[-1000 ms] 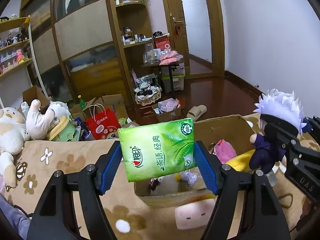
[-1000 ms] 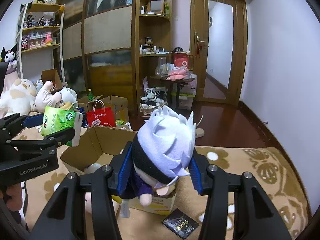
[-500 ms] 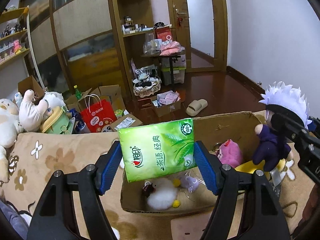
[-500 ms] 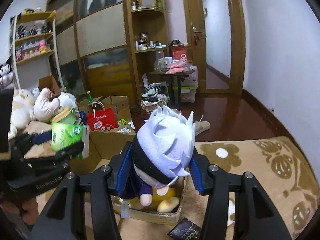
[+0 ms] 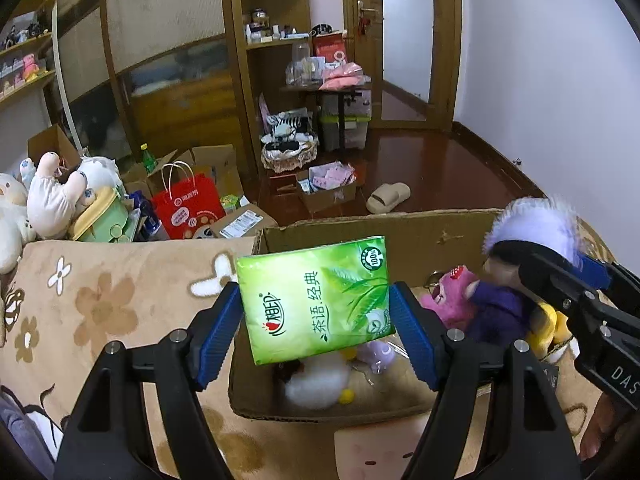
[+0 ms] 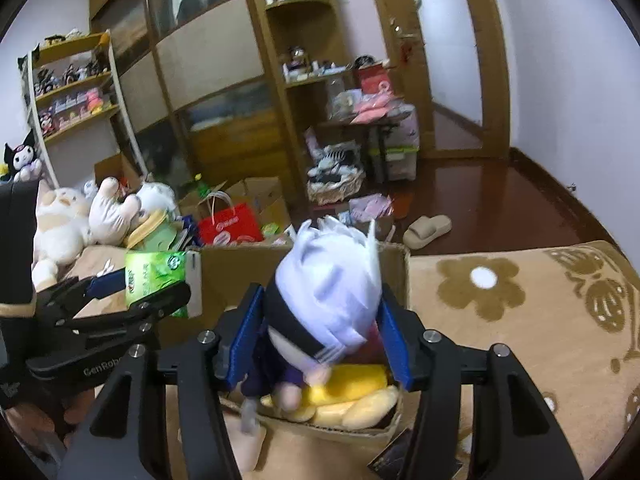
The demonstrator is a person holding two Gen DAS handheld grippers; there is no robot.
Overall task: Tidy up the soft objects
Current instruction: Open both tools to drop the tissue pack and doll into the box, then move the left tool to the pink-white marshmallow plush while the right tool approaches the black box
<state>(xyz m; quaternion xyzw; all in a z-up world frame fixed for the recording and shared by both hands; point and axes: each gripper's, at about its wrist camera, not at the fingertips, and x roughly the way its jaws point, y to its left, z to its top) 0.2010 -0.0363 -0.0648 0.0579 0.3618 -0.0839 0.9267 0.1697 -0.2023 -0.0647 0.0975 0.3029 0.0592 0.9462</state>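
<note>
A green tissue pack (image 5: 312,300) is tilted between the blue pads of my left gripper (image 5: 315,308), which still grips its two edges as the jaws start to ease open. It hangs over the left part of an open cardboard box (image 5: 360,232). My right gripper (image 6: 320,304) is over the box's right end with its jaws opening. The white-haired doll in purple (image 6: 328,280) is blurred between them, slipping down, and a thin gap shows at the left pad. Under the doll lie a yellow plush (image 6: 352,388) and a pink plush (image 5: 448,300). A white plush (image 5: 316,384) lies under the pack.
The box stands on a brown flowered blanket (image 5: 100,300). Large plush toys (image 5: 52,200) and a red paper bag (image 5: 188,208) are at the far left. A pale pink cushion (image 5: 376,452) lies in front of the box, and a black card (image 6: 392,460) at its near right corner.
Both grippers have come forward and down over the box, which now looks larger. The right jaws have widened and the doll has sunk a little between them. The tissue pack sits unchanged in the left pads.
</note>
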